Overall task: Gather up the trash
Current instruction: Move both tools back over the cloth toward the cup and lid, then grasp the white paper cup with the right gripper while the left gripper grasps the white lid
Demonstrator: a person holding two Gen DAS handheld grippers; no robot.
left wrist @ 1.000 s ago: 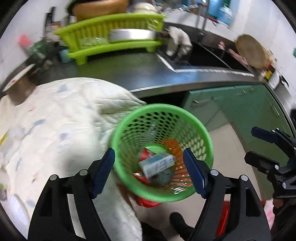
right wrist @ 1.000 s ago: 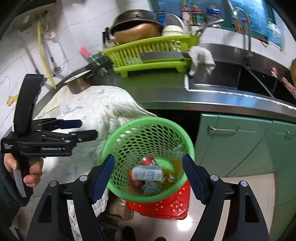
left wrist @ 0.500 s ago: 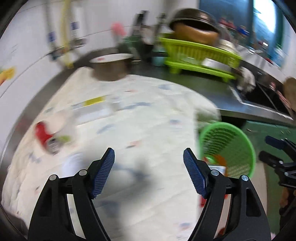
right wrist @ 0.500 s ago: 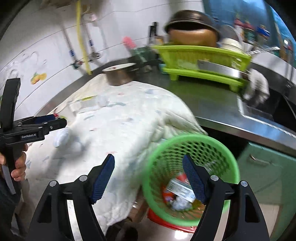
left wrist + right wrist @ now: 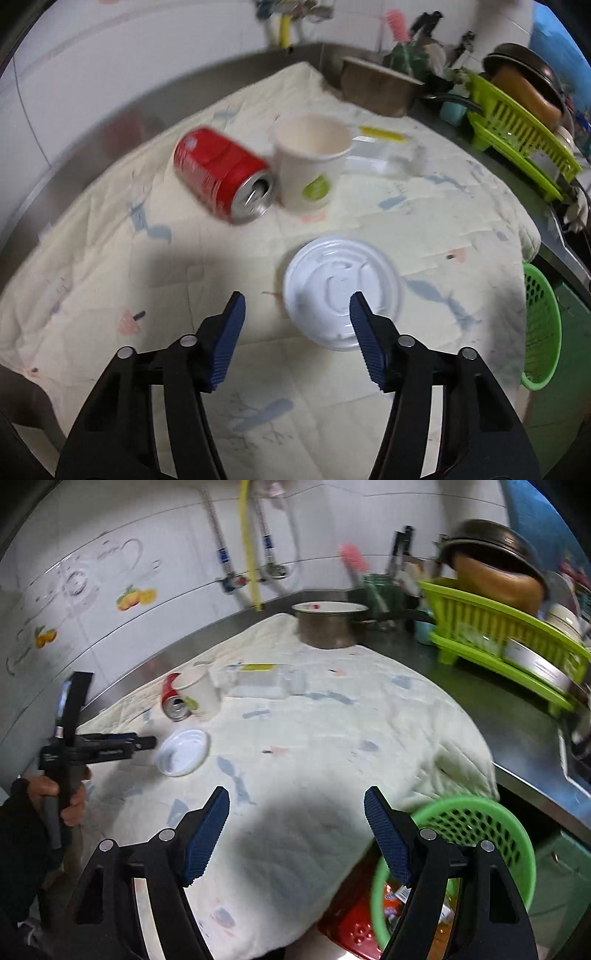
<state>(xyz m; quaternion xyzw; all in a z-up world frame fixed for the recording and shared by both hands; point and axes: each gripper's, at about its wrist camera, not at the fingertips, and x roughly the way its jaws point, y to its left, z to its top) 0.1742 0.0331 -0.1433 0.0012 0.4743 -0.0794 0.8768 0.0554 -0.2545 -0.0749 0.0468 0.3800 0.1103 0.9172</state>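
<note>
Left wrist — left gripper (image 5: 297, 314) closing, empty, beside white lid (image 5: 341, 291).

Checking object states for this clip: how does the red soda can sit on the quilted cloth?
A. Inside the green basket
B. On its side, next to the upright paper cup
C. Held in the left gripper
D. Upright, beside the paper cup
B: the red soda can lies on its side, opened top showing, beside the upright paper cup.

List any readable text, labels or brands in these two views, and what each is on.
None can be read.
Red can: white lettering, blurred.
Paper cup: green round logo, no legible words.
White lid: embossed marks, unclear.
Left gripper: small white print on its body, too small.
Clear wrapper: yellow strip, unreadable.
</note>
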